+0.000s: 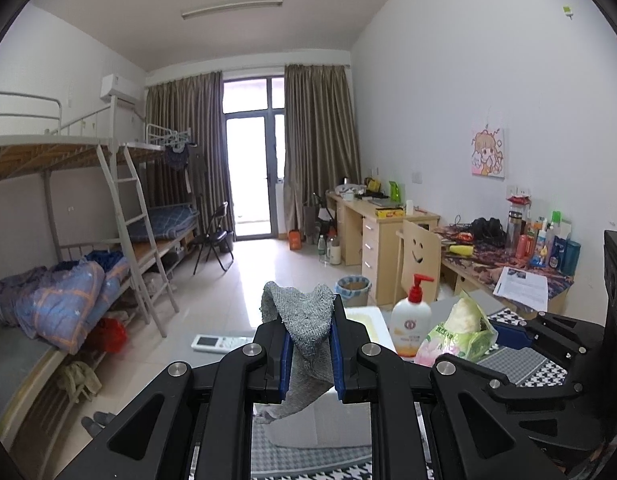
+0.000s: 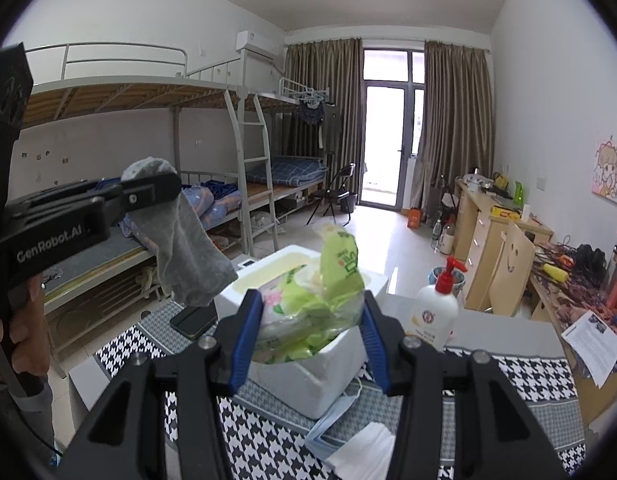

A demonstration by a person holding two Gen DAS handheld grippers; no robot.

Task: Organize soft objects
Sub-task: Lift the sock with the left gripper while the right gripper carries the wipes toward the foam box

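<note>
My left gripper (image 1: 311, 322) is shut on a grey sock (image 1: 304, 320), which droops over and below the blue pads; in the right wrist view the same sock (image 2: 188, 252) hangs from the left gripper (image 2: 154, 188), held by a person's hand. My right gripper (image 2: 312, 312) is shut on a green tissue pack (image 2: 312, 300) with a crumpled plastic wrapper, lifted above a white foam box (image 2: 308, 376). In the left wrist view the tissue pack (image 1: 460, 332) shows at the right, above the table. Both held things hang over the houndstooth-patterned table (image 2: 508, 376).
A lotion pump bottle (image 2: 434, 312) with a red top stands right of the foam box. A dark phone (image 2: 194, 320), a face mask (image 2: 332, 424) and white tissues (image 2: 364, 452) lie on the cloth. Bunk beds (image 2: 148, 120) line the left wall, desks (image 2: 500, 240) the right.
</note>
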